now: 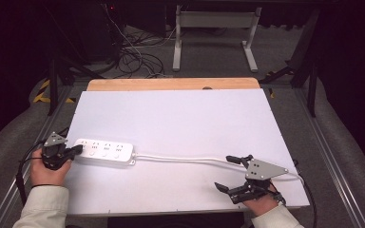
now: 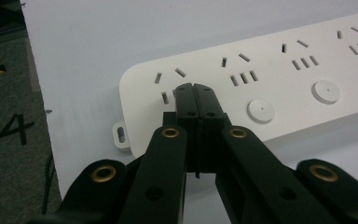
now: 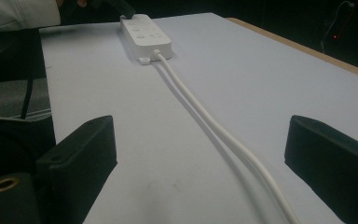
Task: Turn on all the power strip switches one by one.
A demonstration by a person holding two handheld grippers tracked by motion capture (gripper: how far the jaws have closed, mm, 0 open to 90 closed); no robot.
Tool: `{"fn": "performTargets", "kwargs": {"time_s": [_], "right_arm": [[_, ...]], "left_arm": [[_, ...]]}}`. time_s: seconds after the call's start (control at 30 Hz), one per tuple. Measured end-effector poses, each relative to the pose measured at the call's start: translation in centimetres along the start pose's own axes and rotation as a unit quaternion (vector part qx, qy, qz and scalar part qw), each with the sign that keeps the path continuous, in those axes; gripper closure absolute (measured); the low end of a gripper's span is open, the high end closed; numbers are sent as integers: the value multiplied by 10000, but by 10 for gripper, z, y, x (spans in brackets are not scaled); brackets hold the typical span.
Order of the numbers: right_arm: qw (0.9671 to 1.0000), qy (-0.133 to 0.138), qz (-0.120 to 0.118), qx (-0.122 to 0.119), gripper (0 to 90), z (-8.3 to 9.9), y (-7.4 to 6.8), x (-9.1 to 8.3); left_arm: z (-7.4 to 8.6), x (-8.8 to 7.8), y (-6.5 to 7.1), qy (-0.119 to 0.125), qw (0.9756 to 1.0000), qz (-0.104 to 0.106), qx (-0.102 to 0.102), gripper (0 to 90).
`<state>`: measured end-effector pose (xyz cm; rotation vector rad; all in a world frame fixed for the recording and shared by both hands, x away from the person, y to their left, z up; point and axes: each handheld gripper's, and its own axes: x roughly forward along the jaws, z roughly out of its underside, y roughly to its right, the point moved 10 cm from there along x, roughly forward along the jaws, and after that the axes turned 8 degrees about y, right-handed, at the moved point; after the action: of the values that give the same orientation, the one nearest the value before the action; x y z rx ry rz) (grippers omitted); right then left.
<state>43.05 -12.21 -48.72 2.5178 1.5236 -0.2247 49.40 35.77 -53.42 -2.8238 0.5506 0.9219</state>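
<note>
White sleeves come in at the bottom of the high view, one hand per gripper. Nearest on the R side: the right gripper (image 1: 229, 173), black w/ a grey three-cornered plate on top, low over the near R part of the pale lilac-grey table sheet (image 1: 180, 118). Its jaws stand wide apart, nothing betw. them pressed; in the right gripper view the two black pads sit at either side of the frame w/ the white round power cord (image 3: 223, 135) running along the sheet betw. them, apart from both.

The cord runs from the near R edge leftwards across the sheet to the R end of the white plastic power strip w/ three socket groups and round buttons (image 1: 105, 150), which lies flat on the L half of the sheet, close to its L edge.

The left gripper (image 1: 78, 148), also black, is held at the strip's L end. In the left gripper view its jaws are pressed together, pads meeting w/ nothing betw. them, tips over the strip's top face right at the leftmost socket group; whether they touch the plastic can't be told.

Farther back: the light wooden table edge (image 1: 171, 84) behind the sheet, then grey floor w/ loose black cables (image 1: 133, 57) and a grey metal frame leg (image 1: 177, 42).
</note>
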Motion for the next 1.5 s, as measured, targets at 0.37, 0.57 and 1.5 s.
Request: {"fn": "performTargets", "kwargs": {"time_s": [0.37,0.57,1.5], "right_arm": [[10000,13,-33,-15,93,0,-1,-1],[10000,6,-21,-11,93,-1,-1,1],[10000,-6,-68,-1,93,0,-2,2]], "left_arm": [[1,1,0,45,10000,-24,-52,900],[-19,-5,14,216,9993,-173,248,900],[-11,3,39,45,9991,400,89,900]]}}
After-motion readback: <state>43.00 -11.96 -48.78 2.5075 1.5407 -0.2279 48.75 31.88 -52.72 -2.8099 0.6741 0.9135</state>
